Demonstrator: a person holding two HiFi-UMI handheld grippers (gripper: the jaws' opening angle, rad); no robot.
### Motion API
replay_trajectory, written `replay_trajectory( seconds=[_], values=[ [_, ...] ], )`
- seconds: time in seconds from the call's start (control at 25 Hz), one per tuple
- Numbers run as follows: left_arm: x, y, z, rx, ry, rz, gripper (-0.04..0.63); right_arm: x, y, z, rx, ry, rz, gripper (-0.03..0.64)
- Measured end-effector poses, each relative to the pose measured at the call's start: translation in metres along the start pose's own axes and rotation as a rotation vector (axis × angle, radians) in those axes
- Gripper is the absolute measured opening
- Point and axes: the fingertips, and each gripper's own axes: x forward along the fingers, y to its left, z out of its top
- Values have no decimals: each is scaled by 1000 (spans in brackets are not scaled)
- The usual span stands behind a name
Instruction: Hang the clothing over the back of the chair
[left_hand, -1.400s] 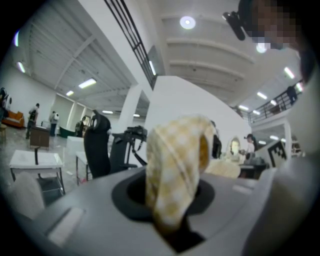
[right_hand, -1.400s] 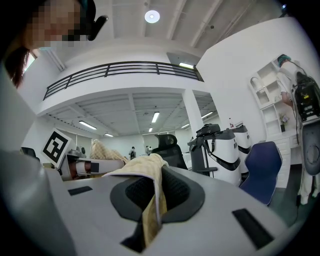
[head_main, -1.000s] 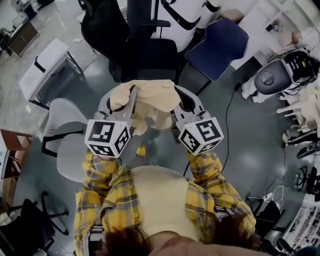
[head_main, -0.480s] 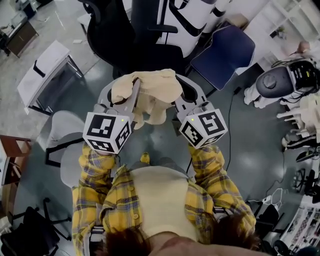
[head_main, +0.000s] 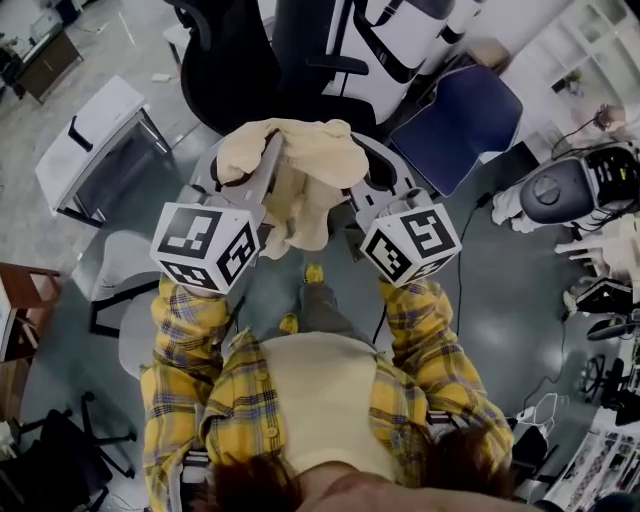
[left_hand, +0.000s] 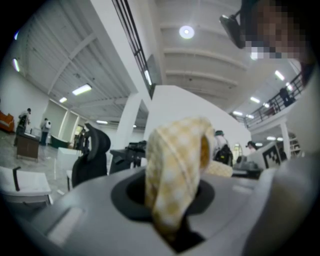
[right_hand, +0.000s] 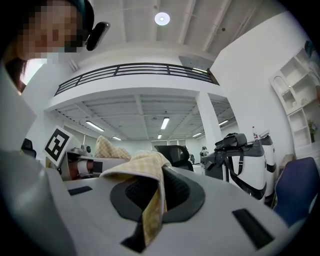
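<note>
A large, bright hall has white walls and a white ceiling. A round ceiling lamp and long strip lights shine overhead. A mezzanine with a dark railing runs across the hall above a white column. White shelving lines the right wall. The floor is smooth and grey. Furniture crowds it: a high-backed black office chair, a white-and-black machine beside it, then a blue chair. A rounded grey-and-white machine stands further right. To the left are a white cabinet, a pale grey chair and a brown wooden piece at the edge.
</note>
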Motion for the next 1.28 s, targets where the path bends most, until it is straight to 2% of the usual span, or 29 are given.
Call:
replay_trajectory(
  seconds=[0.28, 0.64, 0.84, 1.04, 1.28],
  values=[
    [54, 13, 34, 8, -28, -9, 84, 44, -34, 30, -21, -60, 78, 28],
    [131, 37, 68, 114, -18, 58, 81, 113, -88, 65, -48, -109, 189, 28],
    [149, 53, 79, 191, -10, 109, 80, 143, -91, 76, -73, -129, 251, 28],
    [162, 70, 90, 226, -20, 147, 80, 166, -97, 83, -84, -136, 290, 28],
    [172, 75, 110, 302, -29, 142, 77, 185, -92, 105, -116, -158, 318, 28]
  ],
)
